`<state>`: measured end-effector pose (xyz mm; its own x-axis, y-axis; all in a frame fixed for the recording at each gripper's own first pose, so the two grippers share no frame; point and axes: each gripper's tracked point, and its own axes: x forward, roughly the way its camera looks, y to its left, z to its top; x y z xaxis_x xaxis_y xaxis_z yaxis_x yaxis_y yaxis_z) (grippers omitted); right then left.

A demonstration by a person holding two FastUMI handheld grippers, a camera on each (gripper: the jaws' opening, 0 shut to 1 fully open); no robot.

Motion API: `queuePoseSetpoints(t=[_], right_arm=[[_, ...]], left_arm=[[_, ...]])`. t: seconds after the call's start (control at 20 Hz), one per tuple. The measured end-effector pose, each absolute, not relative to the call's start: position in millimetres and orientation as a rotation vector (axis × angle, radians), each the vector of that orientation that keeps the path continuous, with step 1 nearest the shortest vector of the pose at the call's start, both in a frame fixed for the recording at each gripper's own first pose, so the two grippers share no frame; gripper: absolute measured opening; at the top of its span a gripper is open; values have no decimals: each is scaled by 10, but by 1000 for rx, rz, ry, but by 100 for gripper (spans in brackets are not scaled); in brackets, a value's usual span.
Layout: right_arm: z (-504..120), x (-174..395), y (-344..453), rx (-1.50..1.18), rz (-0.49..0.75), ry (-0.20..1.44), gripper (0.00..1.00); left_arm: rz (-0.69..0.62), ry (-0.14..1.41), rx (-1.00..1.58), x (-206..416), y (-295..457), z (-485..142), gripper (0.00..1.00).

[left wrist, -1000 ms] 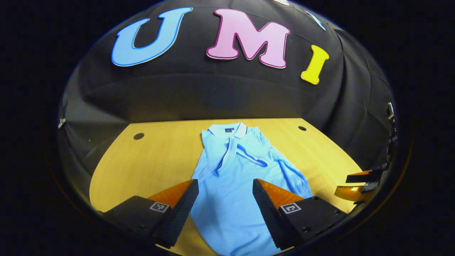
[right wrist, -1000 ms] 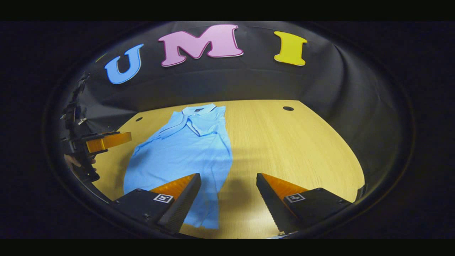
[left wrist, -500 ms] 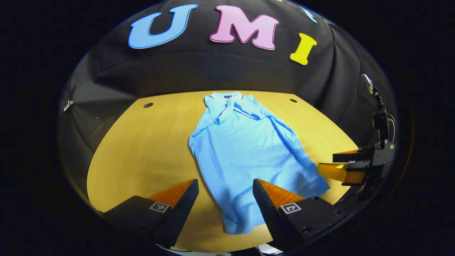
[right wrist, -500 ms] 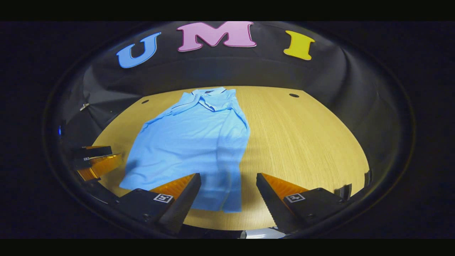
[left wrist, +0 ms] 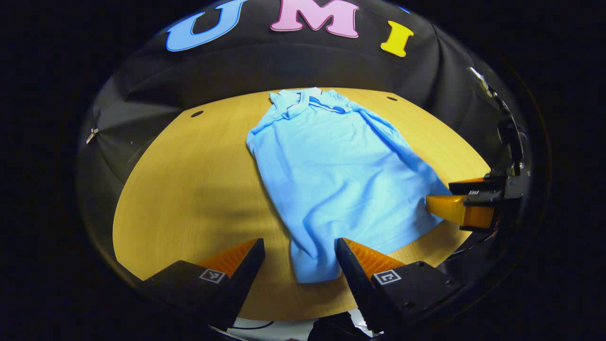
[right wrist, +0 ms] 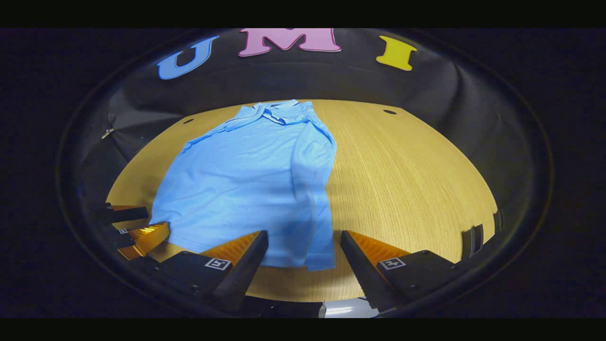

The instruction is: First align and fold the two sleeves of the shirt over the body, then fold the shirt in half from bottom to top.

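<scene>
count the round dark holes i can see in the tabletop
2. One hole sits near the table's far edge, left of the shirt's collar; the other hole sits at the far edge, right of the collar. The shirt could be covering more.

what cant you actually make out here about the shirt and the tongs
- Sleeves of the shirt: left gripper view and right gripper view show them folded in; what lies beneath is hidden by the top layer.
- Hem corners: the left tongs and right tongs fingers overlap the cloth, so contact cannot be told.
- Collar tag: too small.
- Table near edge: cut off by the tongs bodies.
</scene>
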<state>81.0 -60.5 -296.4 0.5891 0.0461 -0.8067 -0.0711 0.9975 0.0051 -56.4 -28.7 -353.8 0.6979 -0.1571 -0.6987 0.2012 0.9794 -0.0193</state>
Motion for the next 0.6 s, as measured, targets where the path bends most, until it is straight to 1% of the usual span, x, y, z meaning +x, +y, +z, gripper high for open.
queuePoseSetpoints(t=[0.05, 0.15, 0.2, 0.25, 0.3, 0.35, 0.4, 0.45, 0.5, 0.55, 0.6], right_arm=[[-2959, 836, -607, -29, 70, 934, 98], [-2975, 825, -582, -25, 75, 943, 97], [-2948, 827, -569, -24, 80, 937, 88], [-2983, 820, -555, -23, 91, 950, 78], [-2935, 804, -537, -22, 100, 946, 64], [-2958, 798, -525, -18, 108, 955, 54], [-2942, 798, -518, -10, 109, 953, 42], [-2957, 801, -505, -1, 110, 958, 28], [-2943, 794, -494, 5, 113, 960, 9], [-2953, 802, -486, 5, 121, 965, 19], [-2944, 794, -483, 20, 124, 971, 13]], left_arm=[[-203, 780, 59, -550, -306, -3554, 99], [-199, 783, 44, -550, -322, -3571, 98], [-199, 782, 42, -555, -328, -3560, 97], [-211, 786, 41, -555, -378, -3547, 89], [-224, 785, 47, -558, -426, -3549, 85], [-238, 789, 48, -560, -485, -3543, 64], [-244, 786, 44, -564, -536, -3539, 55], [-248, 789, 30, -564, -588, -3539, 42], [-251, 791, 15, -569, -619, -3533, 29], [-255, 797, -5, -577, -649, -3524, 16], [-259, 805, -38, -585, -658, -3518, 13]])
